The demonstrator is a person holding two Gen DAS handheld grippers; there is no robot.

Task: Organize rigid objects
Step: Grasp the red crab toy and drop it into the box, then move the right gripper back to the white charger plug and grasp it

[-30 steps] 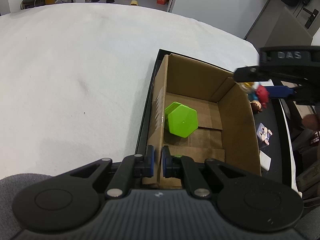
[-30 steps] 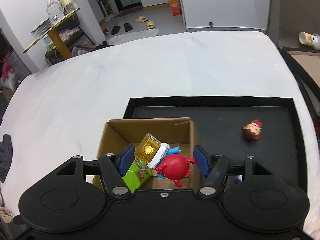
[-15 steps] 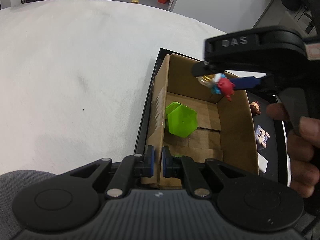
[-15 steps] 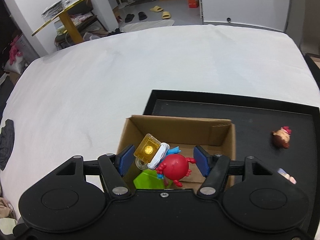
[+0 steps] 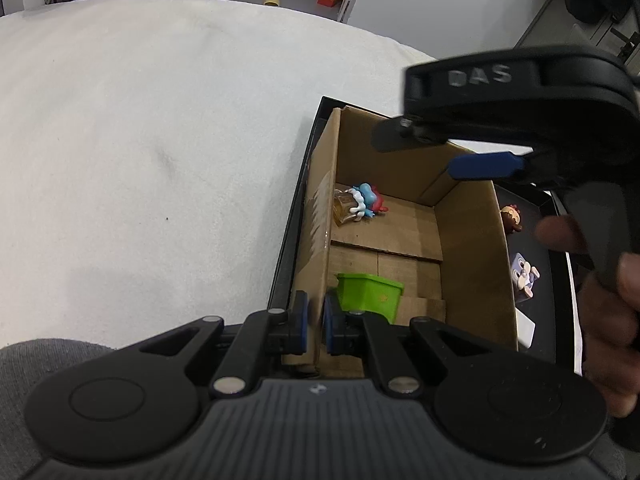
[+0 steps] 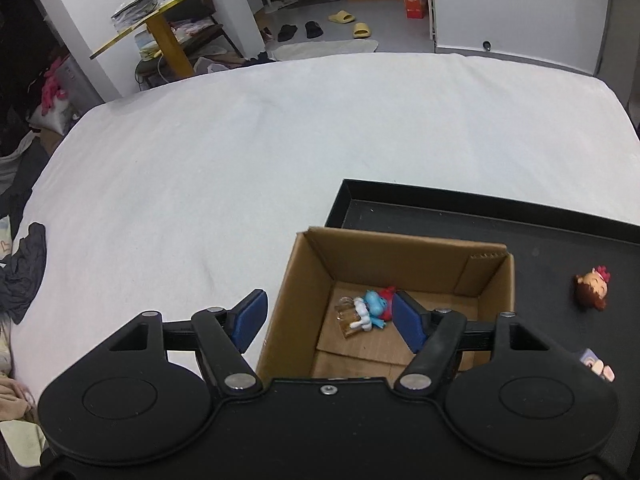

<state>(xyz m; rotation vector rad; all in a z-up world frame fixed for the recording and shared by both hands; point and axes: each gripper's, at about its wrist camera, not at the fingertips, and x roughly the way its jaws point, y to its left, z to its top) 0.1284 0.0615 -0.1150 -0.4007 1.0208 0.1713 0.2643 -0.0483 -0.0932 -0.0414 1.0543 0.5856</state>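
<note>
The left gripper is pinching the near left wall of the cardboard box, its blue-padded fingers closed on the cardboard from either side, most likely to be bracing the box so it is not sliding while toys are being dropped in. The box is sitting at the left end of a black tray, which is lying on a white-covered bed.

The right gripper is hovering over the box with its fingers spread wide apart and nothing between them; the left one is hanging outside the box wall, the right one above the interior. In the left wrist view it is looming at about 2 o'clock, held in the person's hand.

Inside the box, a small crab-like figurine in red, blue and white with a clear amber mug is lying on its side on the floor flaps, toward 11 o'clock against the left wall. A green hexagonal block is resting at the near end, just beside the left gripper's inner finger.

Outside the box, on the tray toward 3 o'clock, a brown-haired doll head and a pale bunny figure are waiting, well apart from the box; these look like the next items to be gathered.
</note>
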